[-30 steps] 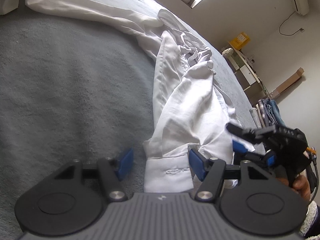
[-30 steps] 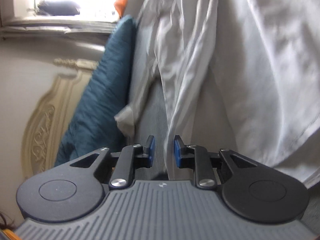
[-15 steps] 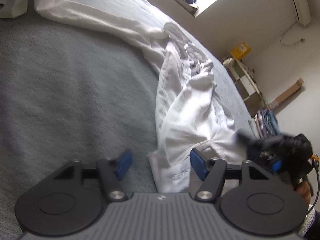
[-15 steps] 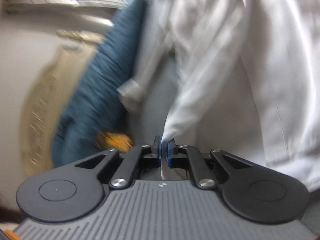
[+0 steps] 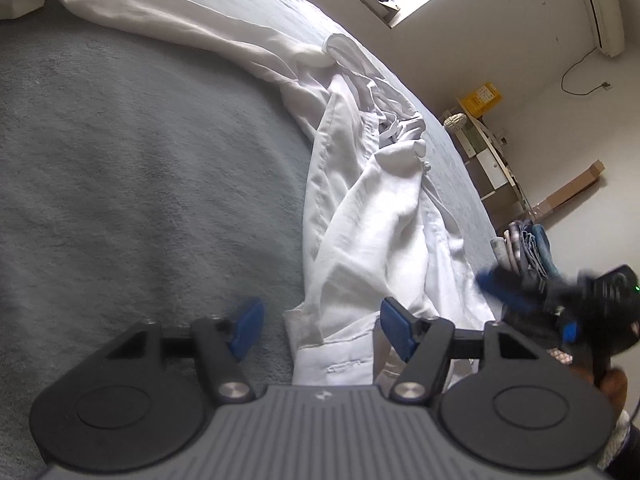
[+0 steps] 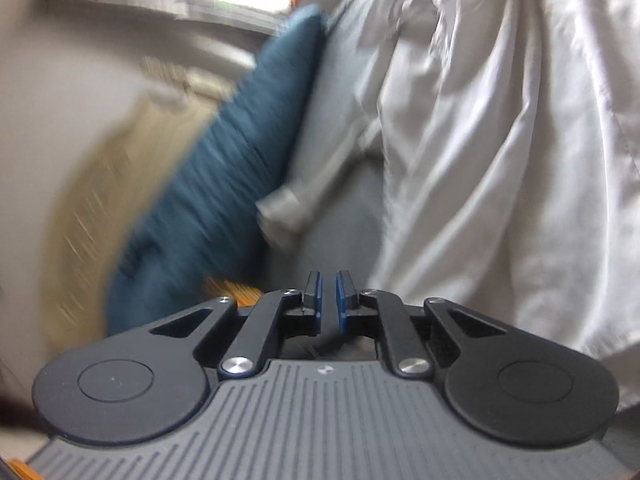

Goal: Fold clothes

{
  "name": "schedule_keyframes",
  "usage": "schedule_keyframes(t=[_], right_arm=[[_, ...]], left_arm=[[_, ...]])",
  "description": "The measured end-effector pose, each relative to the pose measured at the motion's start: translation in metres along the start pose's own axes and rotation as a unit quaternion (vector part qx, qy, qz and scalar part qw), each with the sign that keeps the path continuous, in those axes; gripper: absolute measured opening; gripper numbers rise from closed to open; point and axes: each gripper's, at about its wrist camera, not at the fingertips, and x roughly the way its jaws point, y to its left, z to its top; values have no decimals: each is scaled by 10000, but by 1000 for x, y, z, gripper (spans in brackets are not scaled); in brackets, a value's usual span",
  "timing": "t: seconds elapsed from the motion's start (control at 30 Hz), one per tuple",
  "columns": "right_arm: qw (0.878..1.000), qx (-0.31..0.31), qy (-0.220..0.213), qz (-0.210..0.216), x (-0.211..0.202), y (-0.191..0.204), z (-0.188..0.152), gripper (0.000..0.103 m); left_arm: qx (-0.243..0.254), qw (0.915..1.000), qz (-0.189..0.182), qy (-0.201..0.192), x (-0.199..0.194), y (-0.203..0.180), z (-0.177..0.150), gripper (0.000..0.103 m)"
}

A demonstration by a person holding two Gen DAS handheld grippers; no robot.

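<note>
A crumpled white shirt (image 5: 372, 216) lies across the grey bed cover (image 5: 140, 184), one sleeve stretched to the far left. My left gripper (image 5: 320, 330) is open, its blue pads on either side of the shirt's near edge (image 5: 336, 364), not closed on it. In the right wrist view the shirt (image 6: 500, 160) fills the right side. My right gripper (image 6: 328, 300) has its pads a narrow gap apart with no cloth between them. The right gripper also shows blurred at the right of the left wrist view (image 5: 560, 296).
A dark blue pillow (image 6: 224, 184) leans against a cream headboard (image 6: 92, 208). A stack of folded clothes (image 5: 524, 244) sits past the bed's far side, near shelves (image 5: 484, 148) and a yellow box (image 5: 480, 98). An air conditioner (image 5: 600, 4) hangs on the wall.
My right gripper closed on a fold of the shirt half a second ago, then let it go and swung away; its view is blurred. My left gripper stayed open at the shirt's edge.
</note>
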Motion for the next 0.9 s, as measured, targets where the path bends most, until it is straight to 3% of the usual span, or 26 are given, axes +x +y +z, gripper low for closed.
schedule_keyframes(t=[0.1, 0.17, 0.43, 0.6, 0.63, 0.67, 0.7, 0.73, 0.9], right_arm=[[9958, -567, 495, -528, 12, 14, -15, 21], [9935, -671, 686, -618, 12, 17, -22, 30], [9924, -11, 1047, -642, 2, 8, -59, 48], [9895, 382, 1172, -758, 22, -2, -70, 49], [9898, 407, 1130, -768, 25, -4, -71, 48], [9902, 412, 1087, -771, 28, -7, -72, 40], [9906, 418, 1058, -763, 31, -8, -73, 29], [9907, 429, 1080, -715, 34, -9, -74, 5], [9943, 66, 1009, -333, 32, 11, -71, 2]], left_arm=[[-36, 10000, 19, -31, -1, 3, 0, 65], [-69, 10000, 32, -54, -3, 6, 0, 65], [-115, 9998, 40, -124, -9, 9, 2, 65], [-43, 9998, 46, -203, -16, 7, 1, 65], [-44, 9997, 50, -216, -18, 7, 1, 65], [-51, 9997, 55, -232, -20, 8, 1, 65], [-58, 9996, 65, -254, -22, 8, 1, 65], [-66, 9996, 74, -282, -23, 9, 1, 66], [-172, 9992, 117, -337, -24, 13, 3, 66]])
